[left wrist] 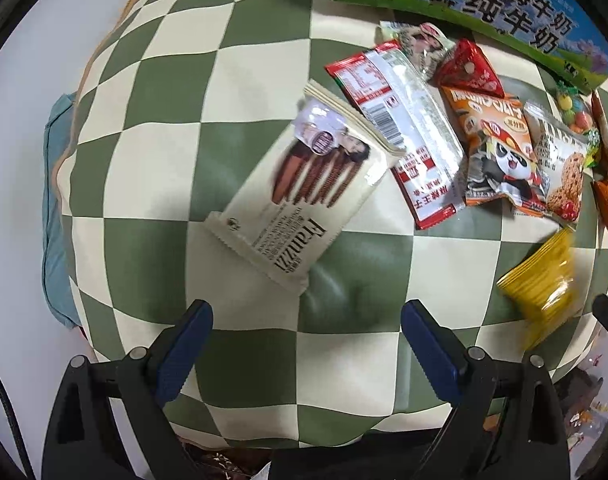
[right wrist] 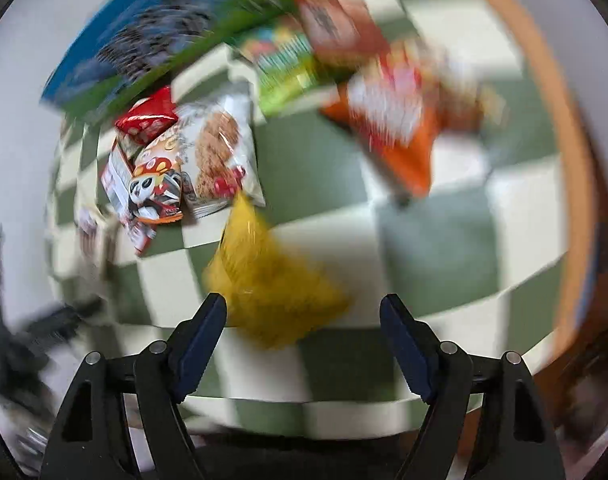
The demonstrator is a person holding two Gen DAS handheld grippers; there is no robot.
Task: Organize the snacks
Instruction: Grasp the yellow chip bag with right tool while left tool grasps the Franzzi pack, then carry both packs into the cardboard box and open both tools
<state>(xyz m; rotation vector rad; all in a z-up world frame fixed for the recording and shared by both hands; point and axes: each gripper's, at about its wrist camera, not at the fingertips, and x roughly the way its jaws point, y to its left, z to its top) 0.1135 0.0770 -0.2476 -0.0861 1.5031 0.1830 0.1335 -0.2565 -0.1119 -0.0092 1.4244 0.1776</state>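
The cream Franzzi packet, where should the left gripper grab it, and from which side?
Grip the Franzzi packet at its near crimped end, coming straight forward with the open left gripper. That flat seam points toward the gripper and lies clear of the pile.

A: Which snacks lie apart from the rest?

B: The cream Franzzi pack (left wrist: 304,188) lies flat and diagonal on the checkered cloth. The yellow pack (left wrist: 542,286) is blurred, near the cloth's edge.

A: And the cluster?

B: A red-white wrapper (left wrist: 404,132), face down, overlaps the panda pack (left wrist: 494,148); the oat cookie pack (left wrist: 560,164) touches that. A red triangle pouch (left wrist: 470,70) sits beside them.
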